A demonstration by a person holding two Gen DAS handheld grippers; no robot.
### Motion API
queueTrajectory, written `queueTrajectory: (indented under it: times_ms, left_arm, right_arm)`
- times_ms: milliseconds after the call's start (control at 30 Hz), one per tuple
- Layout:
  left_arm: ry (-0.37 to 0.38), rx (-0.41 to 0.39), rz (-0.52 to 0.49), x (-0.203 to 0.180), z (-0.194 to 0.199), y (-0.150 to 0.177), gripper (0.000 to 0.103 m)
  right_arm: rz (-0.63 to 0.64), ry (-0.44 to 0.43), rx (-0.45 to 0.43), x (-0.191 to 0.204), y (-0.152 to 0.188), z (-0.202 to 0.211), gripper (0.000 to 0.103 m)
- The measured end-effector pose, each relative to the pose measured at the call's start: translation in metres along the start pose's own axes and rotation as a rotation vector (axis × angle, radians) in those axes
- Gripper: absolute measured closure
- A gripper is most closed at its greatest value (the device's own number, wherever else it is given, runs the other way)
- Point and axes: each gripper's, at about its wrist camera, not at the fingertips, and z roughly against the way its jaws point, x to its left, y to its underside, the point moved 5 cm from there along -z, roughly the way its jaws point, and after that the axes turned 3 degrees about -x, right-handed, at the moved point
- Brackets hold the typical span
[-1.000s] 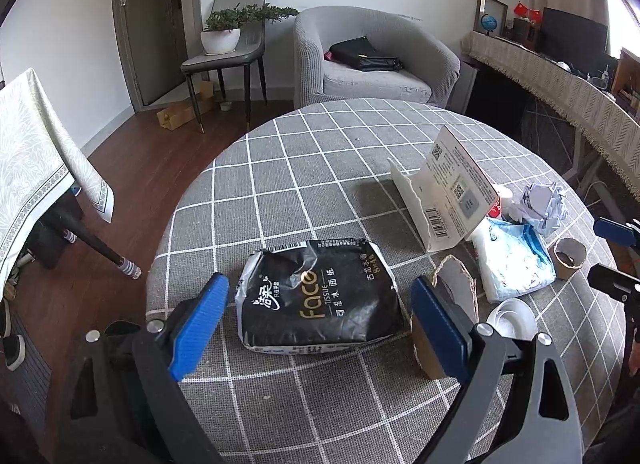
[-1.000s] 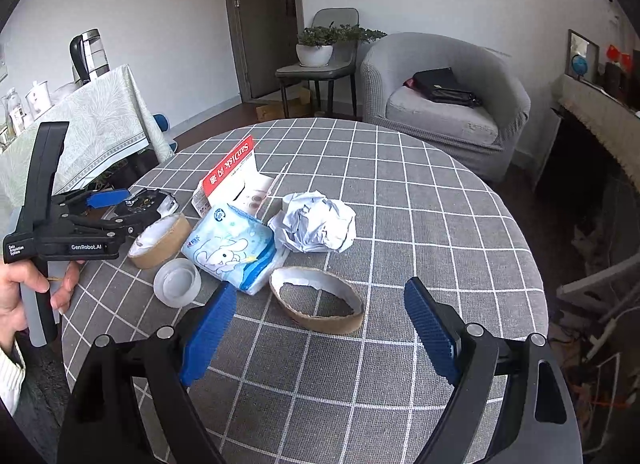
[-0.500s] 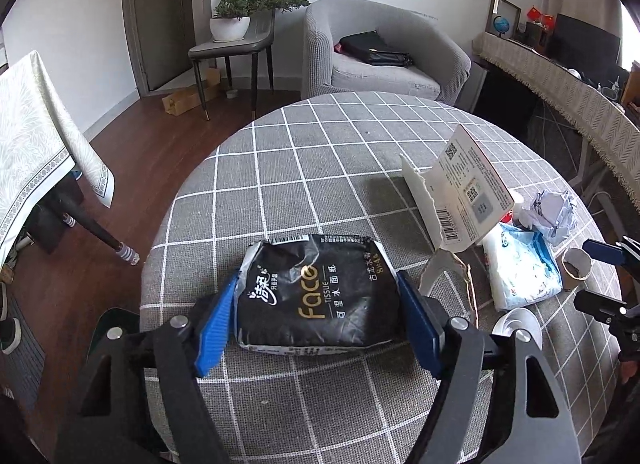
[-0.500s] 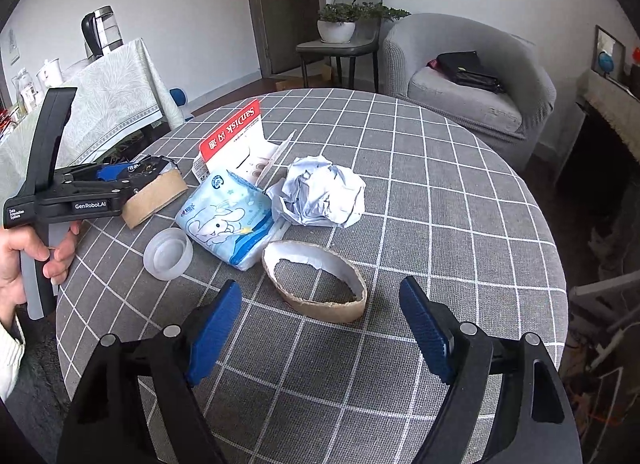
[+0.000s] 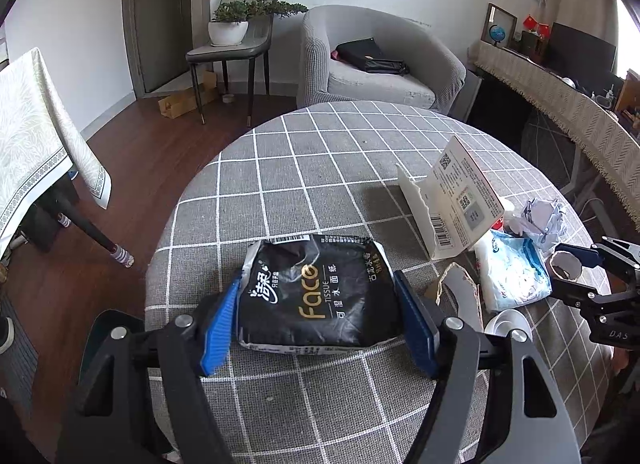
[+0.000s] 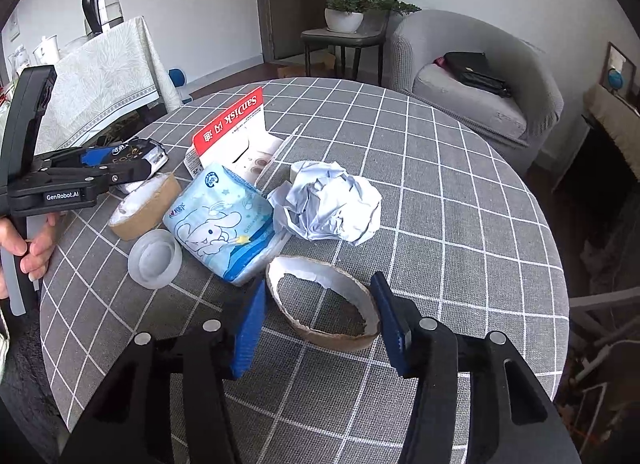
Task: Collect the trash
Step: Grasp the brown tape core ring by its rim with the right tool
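Note:
My left gripper (image 5: pixel 320 324) is shut on a black "Face" tissue pack (image 5: pixel 316 292) that lies on the grey checked round table (image 5: pixel 320 152); both blue pads press its sides. My right gripper (image 6: pixel 320 324) has its pads against the two sides of a torn brown paper ring (image 6: pixel 324 316) on the table. Beyond it lie a crumpled white paper ball (image 6: pixel 332 204), a blue cartoon tissue pack (image 6: pixel 220 220), a red and white SanDisk card box (image 6: pixel 236 132), a brown paper cup piece (image 6: pixel 144 204) and a clear plastic lid (image 6: pixel 156 260).
The table edge runs close below both grippers. A grey armchair (image 5: pixel 372 60) with a black bag, a chair with a potted plant (image 5: pixel 232 24) and a cloth-covered side table (image 5: pixel 36 136) stand around the table. The far half of the tabletop holds no objects.
My left gripper moved forward and shut on the black tissue pack. My right gripper moved forward and narrowed around the torn paper ring.

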Motion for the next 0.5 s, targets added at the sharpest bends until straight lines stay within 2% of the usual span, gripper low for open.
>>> queueTrajectory:
  times_ms: [233,500]
  left_arm:
    - [0.004,-0.008,0.011,0.007,0.006,-0.003,0.030]
    - [-0.001,-0.032,0.031,0.024,0.021,-0.005,0.030]
  right_arm:
    - [0.008,0.008,0.011,0.003,-0.002,0.004,0.051]
    - [0.004,-0.025,-0.030,0.021,-0.023,0.020,0.051]
